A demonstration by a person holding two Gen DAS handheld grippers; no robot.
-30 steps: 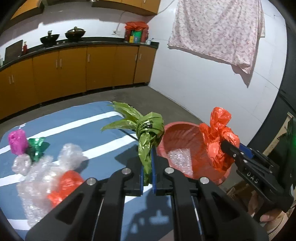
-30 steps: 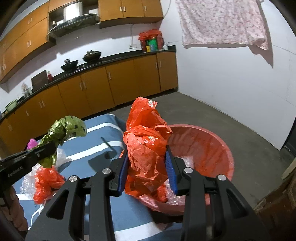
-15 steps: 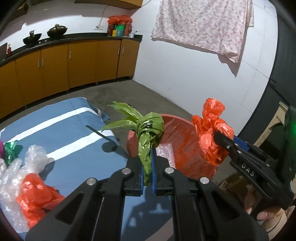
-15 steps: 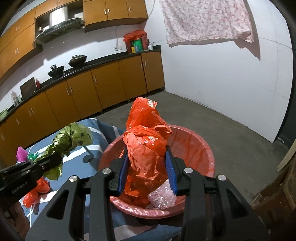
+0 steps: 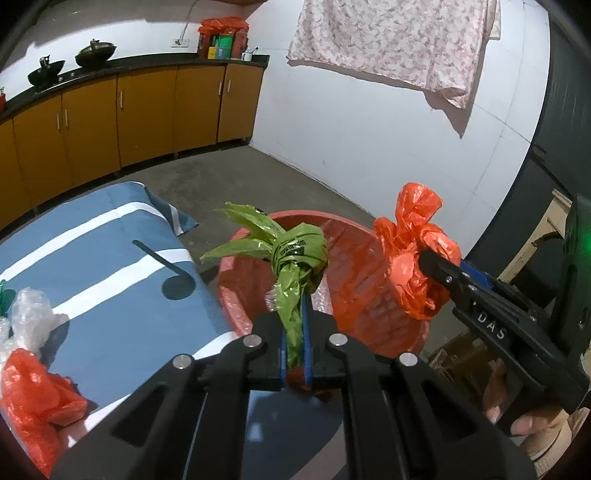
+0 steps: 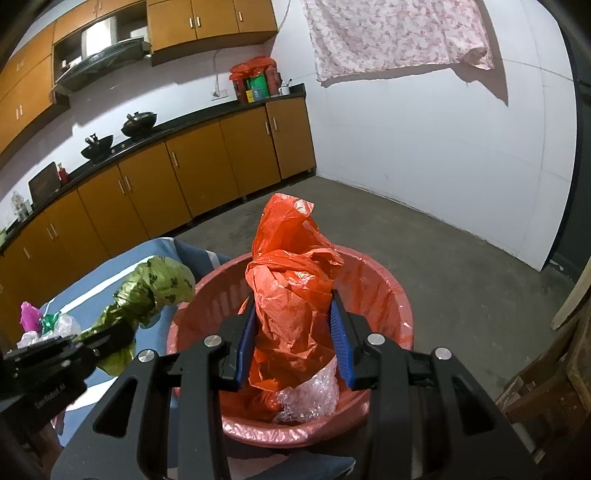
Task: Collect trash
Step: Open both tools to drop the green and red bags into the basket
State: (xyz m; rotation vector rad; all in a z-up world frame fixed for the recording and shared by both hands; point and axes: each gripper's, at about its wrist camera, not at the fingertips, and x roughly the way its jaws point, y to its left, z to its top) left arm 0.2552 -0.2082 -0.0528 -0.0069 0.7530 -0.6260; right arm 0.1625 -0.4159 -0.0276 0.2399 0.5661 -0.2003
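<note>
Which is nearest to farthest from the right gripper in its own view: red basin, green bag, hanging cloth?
From the right gripper:
1. Red basin, directly beneath.
2. Green bag, to the left, in the left gripper.
3. Hanging cloth, high on the far wall.

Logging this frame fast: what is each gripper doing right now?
Left gripper: jaws closed on the green bag.
Right gripper: jaws closed on the orange bag, over the red basin.
</note>
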